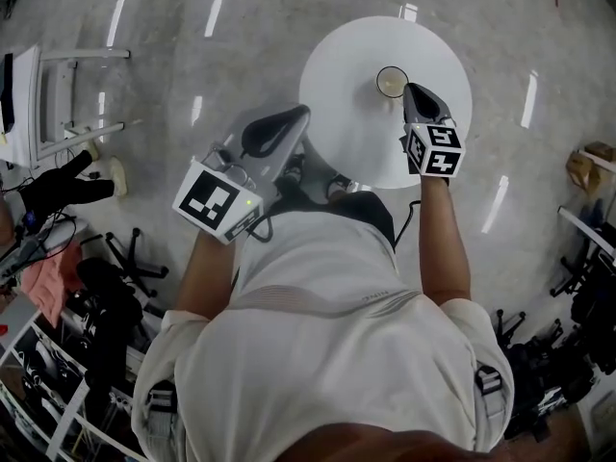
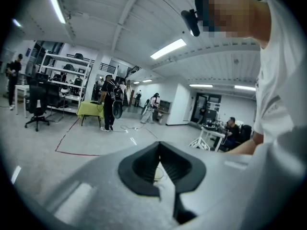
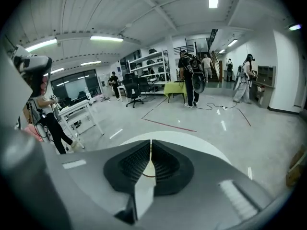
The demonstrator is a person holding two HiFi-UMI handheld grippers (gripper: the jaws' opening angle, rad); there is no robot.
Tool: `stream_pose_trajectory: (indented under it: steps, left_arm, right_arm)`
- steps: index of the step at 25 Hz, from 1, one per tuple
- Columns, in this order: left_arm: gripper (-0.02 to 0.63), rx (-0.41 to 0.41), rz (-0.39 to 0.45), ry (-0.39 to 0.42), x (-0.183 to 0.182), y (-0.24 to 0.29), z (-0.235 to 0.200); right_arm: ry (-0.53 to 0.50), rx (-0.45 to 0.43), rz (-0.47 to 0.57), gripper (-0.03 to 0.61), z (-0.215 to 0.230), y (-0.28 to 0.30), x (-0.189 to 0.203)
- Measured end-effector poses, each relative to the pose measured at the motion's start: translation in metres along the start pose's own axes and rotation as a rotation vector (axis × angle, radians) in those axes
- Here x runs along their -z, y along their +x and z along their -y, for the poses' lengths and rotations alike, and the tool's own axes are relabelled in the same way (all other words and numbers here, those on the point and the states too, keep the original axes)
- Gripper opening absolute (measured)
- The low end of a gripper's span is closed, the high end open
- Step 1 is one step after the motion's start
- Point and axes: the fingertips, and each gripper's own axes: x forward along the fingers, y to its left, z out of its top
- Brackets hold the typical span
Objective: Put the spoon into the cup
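Observation:
A small cup [image 1: 392,82] with a dark rim and a pale inside stands near the far edge of the round white table [image 1: 356,138]. I see no spoon in any view. My right gripper [image 1: 409,89] is shut, its tips just right of the cup. In the right gripper view the right gripper [image 3: 151,145] has its tips together, and a bit of the cup [image 3: 147,170] shows through the slit behind them. My left gripper [image 1: 296,115] is shut at the table's left edge. In its own view the left gripper [image 2: 159,147] frames the cup [image 2: 158,173] through the slit.
The table stands on a glossy grey floor. A white rack [image 1: 58,94] is at the left, with cluttered gear and cables [image 1: 87,296] at lower left and more gear [image 1: 587,287] at the right. People, chairs and a yellow-covered table [image 3: 176,87] are far off.

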Motion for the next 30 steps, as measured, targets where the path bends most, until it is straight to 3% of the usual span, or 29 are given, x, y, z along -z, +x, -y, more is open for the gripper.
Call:
stream_pose_trajectory:
  steps: [4,8,12,17,21,30]
  left_arm:
    - [0.003,-0.005,-0.007,-0.005,0.002,-0.006,0.0]
    - [0.003,0.0,-0.006,-0.008,0.001,-0.011,-0.002]
    - [0.003,0.019,-0.003,0.002,0.001,-0.014,-0.006]
    - [0.003,0.053,0.006,0.016,-0.001,-0.021,-0.002]
    - [0.003,0.094,0.034,0.045,-0.012,-0.032,-0.002]
    - [0.003,0.244,0.117,0.144,-0.057,-0.038,0.043]
  right_arm:
    - [0.01,0.001,-0.029,0.017,-0.004,0.011,0.013]
    - [0.037,-0.008,-0.053,0.06,-0.009,0.014,0.021]
    - [0.054,0.015,-0.016,0.086,-0.01,0.01,0.008]
    - [0.09,0.046,0.09,0.071,-0.013,-0.029,-0.025]
    - [0.126,0.056,0.245,0.015,-0.033,-0.074,-0.066]
    - [0.063,0.104,0.493,0.003,-0.087,-0.192,-0.129]
